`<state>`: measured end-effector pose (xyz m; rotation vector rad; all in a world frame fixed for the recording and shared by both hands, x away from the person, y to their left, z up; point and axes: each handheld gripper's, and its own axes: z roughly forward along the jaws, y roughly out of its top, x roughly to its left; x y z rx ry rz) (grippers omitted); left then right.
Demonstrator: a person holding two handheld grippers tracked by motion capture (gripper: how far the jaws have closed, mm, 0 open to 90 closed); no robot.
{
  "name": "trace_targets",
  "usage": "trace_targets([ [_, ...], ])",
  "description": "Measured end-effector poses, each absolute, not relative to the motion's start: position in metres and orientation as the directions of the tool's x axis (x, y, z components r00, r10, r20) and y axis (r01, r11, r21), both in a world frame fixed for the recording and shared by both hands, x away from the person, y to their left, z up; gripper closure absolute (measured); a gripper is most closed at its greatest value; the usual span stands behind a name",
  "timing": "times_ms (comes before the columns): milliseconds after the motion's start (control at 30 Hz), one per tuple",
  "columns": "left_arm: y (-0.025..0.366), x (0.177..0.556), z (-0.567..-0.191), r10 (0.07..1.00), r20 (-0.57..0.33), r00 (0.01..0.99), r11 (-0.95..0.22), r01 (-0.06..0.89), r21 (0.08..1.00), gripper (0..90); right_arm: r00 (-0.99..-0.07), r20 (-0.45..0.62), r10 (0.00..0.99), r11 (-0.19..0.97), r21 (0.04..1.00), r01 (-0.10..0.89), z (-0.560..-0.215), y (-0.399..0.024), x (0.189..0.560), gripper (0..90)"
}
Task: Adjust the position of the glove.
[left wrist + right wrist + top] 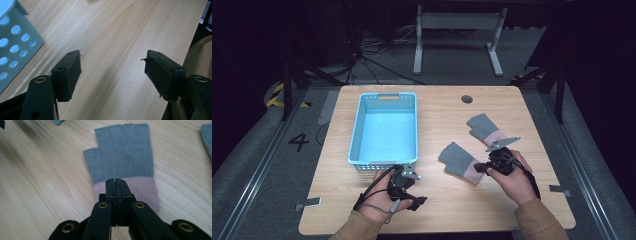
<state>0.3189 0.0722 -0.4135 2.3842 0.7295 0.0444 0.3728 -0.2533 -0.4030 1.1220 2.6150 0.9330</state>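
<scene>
Right gripper point(117, 181) jaws pinched on pink cuff of near grey knit fingerless glove point(122, 152), likely for lifting into the perforated blue plastic basket point(358, 131). Left gripper point(112, 66) gapes empty over the wooden table point(120, 30) beside the basket, probably waiting.

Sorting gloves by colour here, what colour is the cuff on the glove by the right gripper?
Dusty pink cuff, clearest in the right gripper view.
</scene>
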Motion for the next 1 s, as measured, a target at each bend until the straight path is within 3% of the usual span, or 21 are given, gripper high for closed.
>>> trace_targets([
  [500,0.065,0.320,-0.411,0.463,-0.145,0.875,-0.683,0.456,0.570,28.4,-0.754,0.097,0.649,0.559,0.612,0.560,-0.397,-0.216,0.380,90.0],
  [1000,0.062,0.321,-0.415,0.456,-0.142,0.879,-0.698,0.452,0.556,28.2,-0.794,0.027,0.607,0.617,0.613,0.493,-0.424,-0.181,0.397,90.0],
])
